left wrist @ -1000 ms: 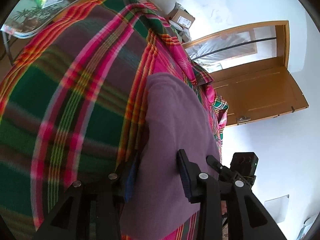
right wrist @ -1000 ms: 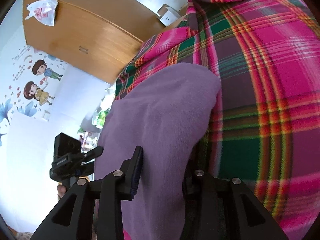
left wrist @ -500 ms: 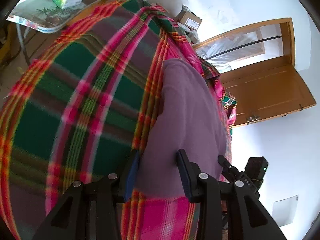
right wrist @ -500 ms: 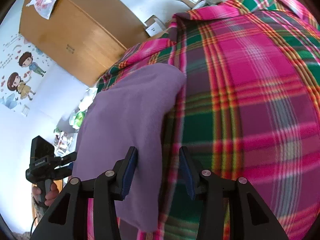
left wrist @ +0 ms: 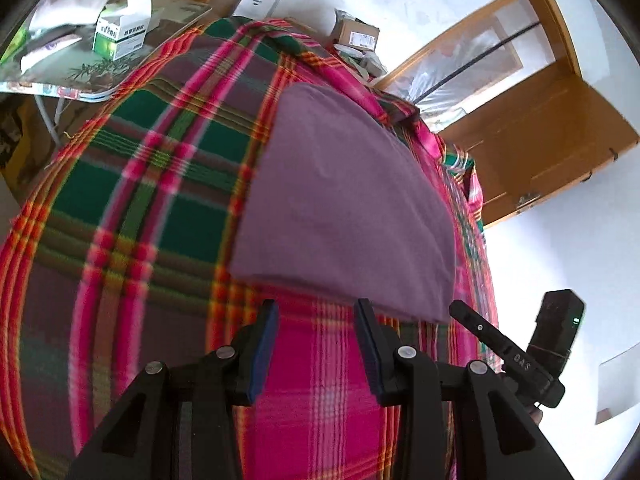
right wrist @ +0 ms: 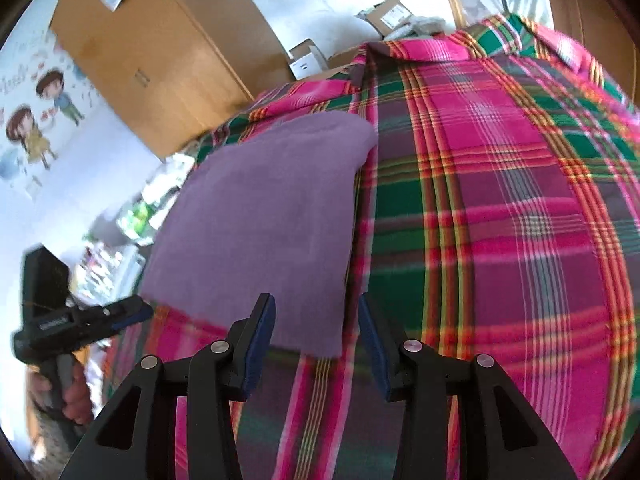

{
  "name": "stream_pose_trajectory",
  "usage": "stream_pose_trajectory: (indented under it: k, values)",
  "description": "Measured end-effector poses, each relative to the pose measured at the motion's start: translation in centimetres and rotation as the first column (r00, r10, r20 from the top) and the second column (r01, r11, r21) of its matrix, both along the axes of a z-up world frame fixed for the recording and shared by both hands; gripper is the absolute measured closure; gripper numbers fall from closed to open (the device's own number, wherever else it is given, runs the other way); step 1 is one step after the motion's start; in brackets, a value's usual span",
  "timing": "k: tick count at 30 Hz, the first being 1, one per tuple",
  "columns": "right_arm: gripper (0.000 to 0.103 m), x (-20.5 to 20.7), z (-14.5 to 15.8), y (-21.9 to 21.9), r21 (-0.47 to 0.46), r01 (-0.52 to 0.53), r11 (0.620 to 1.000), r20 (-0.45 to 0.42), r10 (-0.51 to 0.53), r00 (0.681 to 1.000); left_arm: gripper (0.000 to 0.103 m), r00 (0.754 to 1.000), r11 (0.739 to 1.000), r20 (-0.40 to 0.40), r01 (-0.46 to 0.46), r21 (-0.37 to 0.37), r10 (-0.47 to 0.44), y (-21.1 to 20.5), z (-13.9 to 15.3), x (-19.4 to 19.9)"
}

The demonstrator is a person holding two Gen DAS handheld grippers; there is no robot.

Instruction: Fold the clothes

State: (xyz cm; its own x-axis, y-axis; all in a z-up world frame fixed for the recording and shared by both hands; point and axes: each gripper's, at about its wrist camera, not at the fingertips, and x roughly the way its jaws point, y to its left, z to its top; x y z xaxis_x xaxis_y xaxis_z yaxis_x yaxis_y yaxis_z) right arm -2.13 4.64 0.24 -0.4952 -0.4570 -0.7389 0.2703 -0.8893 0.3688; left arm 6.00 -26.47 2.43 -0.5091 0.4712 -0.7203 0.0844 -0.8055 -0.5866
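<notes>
Both grippers have drawn back off the purple garment [left wrist: 344,200] since the earlier frames, when its cloth lay between their jaws. The left gripper [left wrist: 316,344] now sits over bare plaid just short of the garment's near edge, jaws parted wide and holding nothing. The right gripper [right wrist: 316,344] sits likewise, jaws parted wide and empty, at the garment's near right corner.

One garment: a folded purple rectangle, lying flat on the plaid blanket [right wrist: 500,240]. In the right wrist view its left edge runs close to the blanket's left border, leaving little room there. To its right the blanket lies open and bare, as does the strip between the near edge and the grippers.

Two grippers are in view; each appears in the other's camera, the right gripper at lower right of the left view, the left one, held by a hand [right wrist: 74,396], at lower left of the right view. At least two cardboard boxes [left wrist: 356,36] stand past the far edge, though blur makes the count unsure. A side tabletop [left wrist: 60,84] carries a green-and-white carton [left wrist: 120,36].
</notes>
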Motion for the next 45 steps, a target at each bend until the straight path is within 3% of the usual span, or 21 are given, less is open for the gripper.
stream_pose_trajectory:
  k: [7,16,30,34,41,45]
  values:
    - [0.058,4.2,0.3,-3.1,0.159,-0.021,0.987,-0.106,0.038,0.994,0.064,0.996,0.987,-0.050,0.063,-0.148,-0.071,4.3,0.5,2.0]
    - [0.055,5.4,-1.3,-4.7,0.200,-0.009,0.980,-0.087,0.027,0.996,0.064,0.995,0.935,-0.076,0.037,-0.353,-0.068,7.2,0.1,2.0]
    - [0.054,5.2,-2.4,-6.3,0.345,0.039,0.938,-0.133,0.008,0.991,0.065,0.992,0.878,-0.121,-0.035,-0.477,-0.027,7.6,-0.9,0.4]
    - [0.035,4.7,-2.5,-6.3,0.372,0.082,0.925,-0.142,-0.031,0.989,0.065,0.990,0.858,-0.140,-0.058,-0.511,-0.017,7.6,-1.0,0.2]
    - [0.031,4.2,-2.7,-6.0,0.358,0.106,0.928,-0.131,-0.063,0.989,0.063,0.988,0.824,-0.156,-0.077,-0.561,-0.014,8.1,-1.1,-0.5]
    - [0.029,4.0,-2.6,-6.1,0.362,0.112,0.925,-0.130,-0.069,0.989,0.055,0.988,0.816,-0.150,-0.068,-0.575,-0.023,8.4,-1.2,-0.9]
